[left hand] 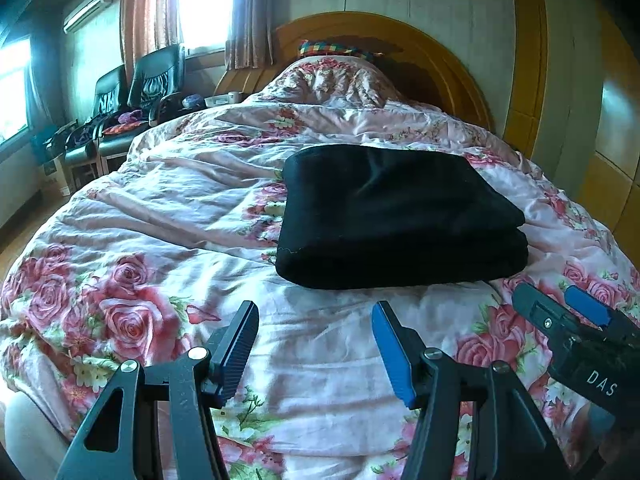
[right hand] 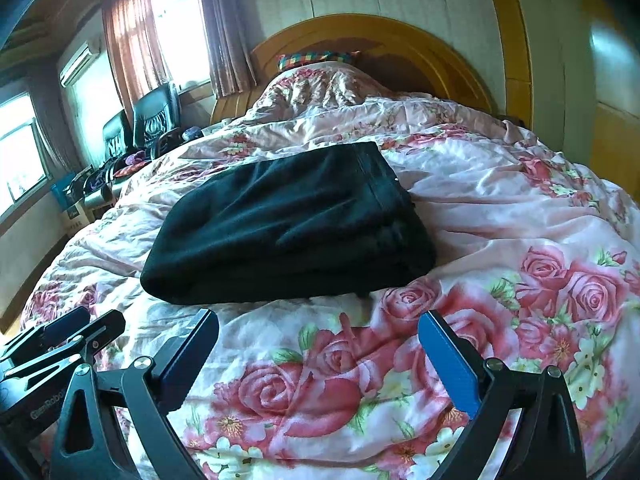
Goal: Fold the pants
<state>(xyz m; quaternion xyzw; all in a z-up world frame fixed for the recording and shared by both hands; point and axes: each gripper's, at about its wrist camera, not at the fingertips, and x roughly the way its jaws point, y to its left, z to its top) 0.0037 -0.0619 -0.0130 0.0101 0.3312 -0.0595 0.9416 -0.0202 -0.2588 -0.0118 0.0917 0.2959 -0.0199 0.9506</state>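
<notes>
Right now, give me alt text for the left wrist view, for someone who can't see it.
Black pants lie folded into a thick stack on a pink floral quilt covering a bed. The open, empty left gripper sits in front of them, apart from the fabric. The right gripper pokes in at lower right, and a wooden headboard rises behind.

A rose-print quilt (left hand: 168,208) is covering the bed; behind it a wooden headboard (left hand: 400,40) is rising, with black armchairs (left hand: 152,80) sitting left of it.

Bare quilt (left hand: 320,340) between claws and folded pants (left hand: 396,216); headboard (left hand: 440,64) blocks beyond.
</notes>
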